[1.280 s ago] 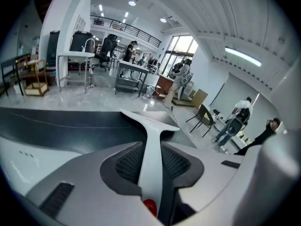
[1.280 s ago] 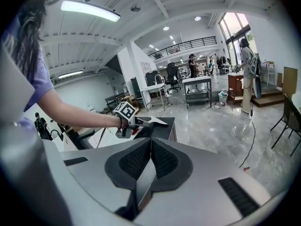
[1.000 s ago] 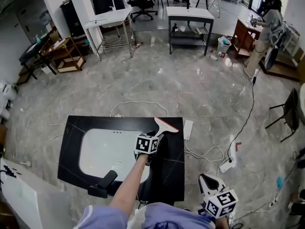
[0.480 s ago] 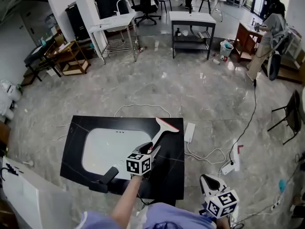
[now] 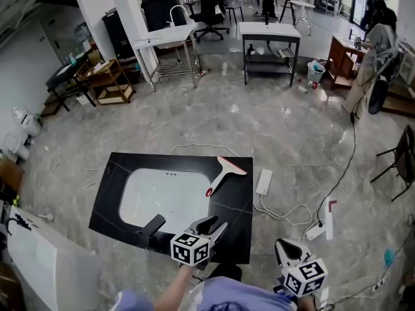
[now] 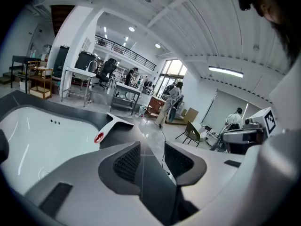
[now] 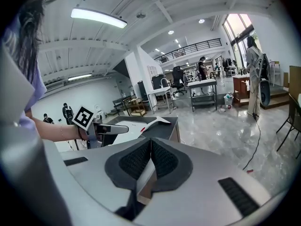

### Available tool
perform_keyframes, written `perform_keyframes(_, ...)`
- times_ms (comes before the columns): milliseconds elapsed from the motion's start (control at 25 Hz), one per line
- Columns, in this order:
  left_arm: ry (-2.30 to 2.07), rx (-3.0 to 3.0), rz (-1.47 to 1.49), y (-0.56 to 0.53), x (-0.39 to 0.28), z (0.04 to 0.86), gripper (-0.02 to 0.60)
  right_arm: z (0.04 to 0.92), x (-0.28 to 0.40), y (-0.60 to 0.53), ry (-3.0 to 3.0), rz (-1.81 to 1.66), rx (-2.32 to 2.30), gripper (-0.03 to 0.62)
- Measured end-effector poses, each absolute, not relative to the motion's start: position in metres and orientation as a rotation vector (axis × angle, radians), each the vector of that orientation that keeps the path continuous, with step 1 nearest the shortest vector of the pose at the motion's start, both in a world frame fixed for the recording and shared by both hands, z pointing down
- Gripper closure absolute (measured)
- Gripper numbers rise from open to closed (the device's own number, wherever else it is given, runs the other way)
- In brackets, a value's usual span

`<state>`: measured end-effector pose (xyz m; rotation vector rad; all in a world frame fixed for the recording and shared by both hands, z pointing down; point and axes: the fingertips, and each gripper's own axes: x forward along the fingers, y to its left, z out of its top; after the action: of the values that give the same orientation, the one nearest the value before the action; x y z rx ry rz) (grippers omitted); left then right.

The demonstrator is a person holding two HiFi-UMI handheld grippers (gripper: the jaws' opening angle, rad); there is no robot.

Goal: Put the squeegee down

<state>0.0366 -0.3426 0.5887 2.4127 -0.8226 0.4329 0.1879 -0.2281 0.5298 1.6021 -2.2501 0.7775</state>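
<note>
The squeegee (image 5: 224, 172), white with a red mark at its handle end, lies flat on the black countertop (image 5: 237, 222) to the right of the white sink basin (image 5: 162, 196). Nothing touches it. My left gripper (image 5: 217, 226) hovers near the countertop's front edge, well back from the squeegee, open and empty. In the left gripper view the squeegee (image 6: 109, 126) lies ahead beyond the parted jaws of the left gripper (image 6: 151, 150). My right gripper (image 5: 285, 246) is low at the right, off the counter, shut on nothing. The right gripper view shows the right gripper (image 7: 150, 150) with jaws together and the squeegee (image 7: 151, 121) far off.
A black faucet (image 5: 153, 228) stands at the sink's front edge. A white power strip (image 5: 264, 181) and cables lie on the floor right of the counter. Tables, shelves and chairs stand at the back, and a person (image 5: 375, 50) at the far right.
My left gripper has let go of the squeegee's handle and drawn back to the counter's front edge. The squeegee stays lying on the counter. The right gripper has barely moved.
</note>
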Motion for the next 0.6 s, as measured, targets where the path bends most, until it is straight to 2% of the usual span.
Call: perform_keyframes(600,-0.963,2.374,0.326,-0.188,0.038,0.566,0.456,0.527,0.189,-0.13,-2.366,0.734,1.463,0.576)
